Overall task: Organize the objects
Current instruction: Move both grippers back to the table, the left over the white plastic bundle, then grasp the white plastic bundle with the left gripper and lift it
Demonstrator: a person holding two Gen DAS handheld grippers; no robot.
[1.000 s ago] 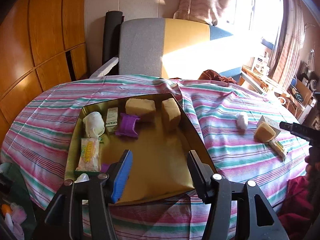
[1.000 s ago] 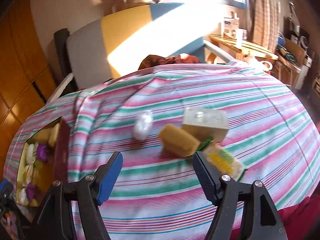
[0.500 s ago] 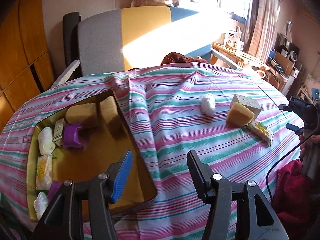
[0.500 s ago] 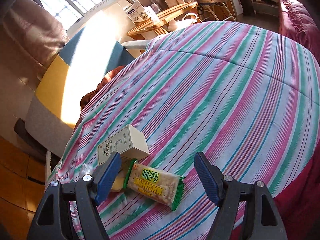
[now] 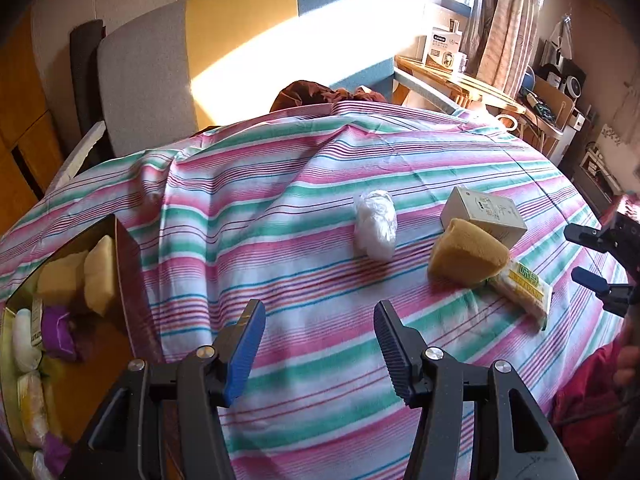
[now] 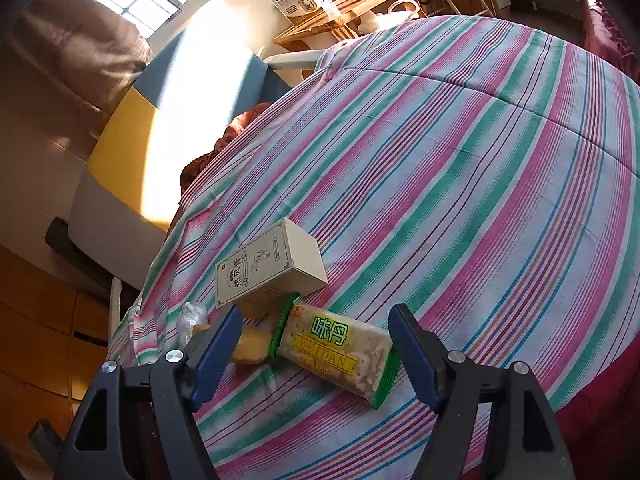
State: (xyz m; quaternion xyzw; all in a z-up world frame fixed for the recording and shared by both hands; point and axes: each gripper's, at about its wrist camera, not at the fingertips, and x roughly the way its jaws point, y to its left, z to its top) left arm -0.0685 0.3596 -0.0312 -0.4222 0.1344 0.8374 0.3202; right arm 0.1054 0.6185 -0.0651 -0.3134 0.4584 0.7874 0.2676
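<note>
Straddling the cracker packet (image 6: 336, 354), right gripper (image 6: 316, 354) gapes, seemingly untouching; left gripper (image 5: 320, 344) parted over bare cloth (image 5: 320, 264).

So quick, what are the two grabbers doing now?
Left gripper: open, holding nothing.
Right gripper: open around the cracker packet, not squeezing it.

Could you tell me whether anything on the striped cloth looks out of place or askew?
Yes: the yellow sponge leans on the cream box and overlaps the cracker packet, a loose heap away from the tray.
</note>
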